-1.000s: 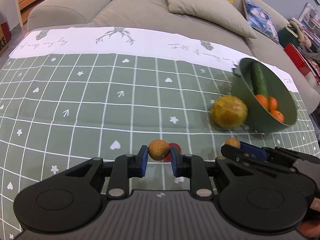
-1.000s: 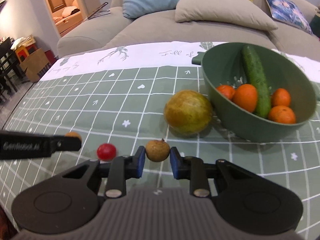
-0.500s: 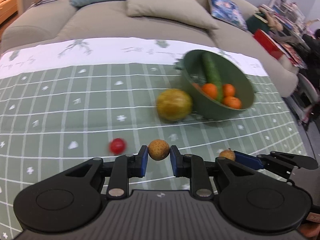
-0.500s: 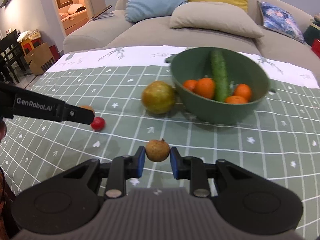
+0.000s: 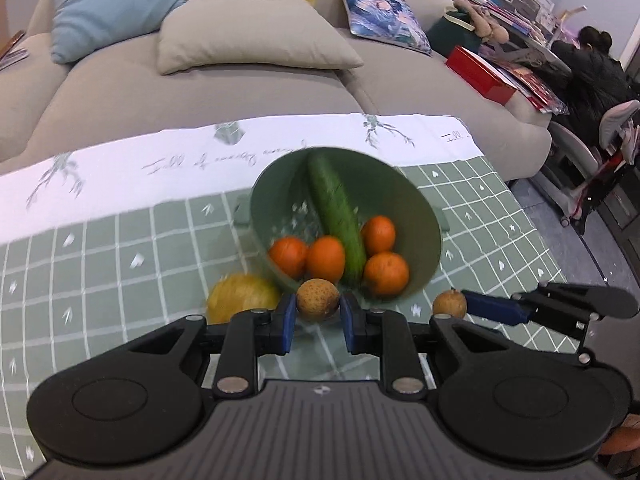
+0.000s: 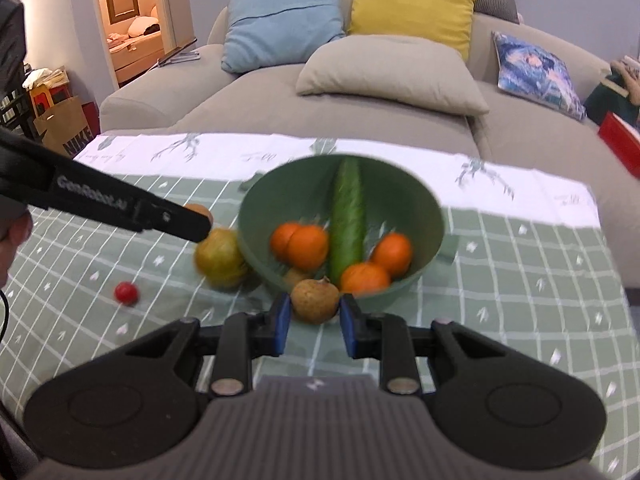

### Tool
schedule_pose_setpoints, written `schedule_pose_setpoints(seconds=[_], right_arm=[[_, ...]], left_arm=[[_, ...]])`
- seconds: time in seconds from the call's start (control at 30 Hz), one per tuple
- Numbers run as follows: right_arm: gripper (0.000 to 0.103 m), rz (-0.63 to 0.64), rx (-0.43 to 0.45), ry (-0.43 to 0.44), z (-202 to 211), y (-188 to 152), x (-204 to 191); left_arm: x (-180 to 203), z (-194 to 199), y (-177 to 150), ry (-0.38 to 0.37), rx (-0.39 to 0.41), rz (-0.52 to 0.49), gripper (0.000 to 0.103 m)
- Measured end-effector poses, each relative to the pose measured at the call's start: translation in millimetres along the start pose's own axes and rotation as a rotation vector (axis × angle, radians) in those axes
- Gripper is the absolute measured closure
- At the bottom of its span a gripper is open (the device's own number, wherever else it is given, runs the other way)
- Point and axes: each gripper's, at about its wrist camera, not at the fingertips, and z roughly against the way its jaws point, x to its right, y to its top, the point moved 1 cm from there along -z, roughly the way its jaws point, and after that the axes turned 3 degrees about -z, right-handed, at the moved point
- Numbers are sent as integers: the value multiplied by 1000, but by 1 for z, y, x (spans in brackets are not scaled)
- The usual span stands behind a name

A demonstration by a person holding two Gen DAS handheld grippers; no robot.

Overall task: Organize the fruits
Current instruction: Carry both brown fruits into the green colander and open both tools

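Fruit bowl (image 5: 424, 216) on green checked tablecloth (image 5: 100, 264) before sofa (image 5: 200, 96)

Green bowl (image 5: 424, 248); orange tangerines (image 5: 326, 258); green-white grid tablecloth (image 5: 100, 264); blue tool pads (image 5: 287, 322).

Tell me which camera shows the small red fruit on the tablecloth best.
The right wrist view. The small red fruit lies in plain sight on the tablecloth, left of the yellow-green fruit. The left wrist view does not show it at all.
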Motion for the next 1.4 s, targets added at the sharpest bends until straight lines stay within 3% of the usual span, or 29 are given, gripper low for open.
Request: schedule_pose_setpoints(seconds=[0.23,0.47,0.7,1.1,1.23,1.33,1.4], right_arm=[[81,61,8,-21,-28,41,18],[81,86,-53,-24,-71,59,36],[81,100,-102,-25,-106,64,49],[81,102,-133,-20,-130,63,56],[81,107,-140,-15,-131,62,56],[81,114,-144,-12,-133,63,57],[81,118,-144,-12,-135,64,59]], left_arm=[[-2,-34,34,4,-23,-8,77],[-11,-75,53,22,-75,-9,77],[-17,-110,53,23,-132,-10,77],[-12,-130,56,45,-137,-65,77],[-12,-131,55,35,-133,-73,68],[-14,-126,55,13,-130,-54,56],[-17,-119,55,7,-117,-37,56]])
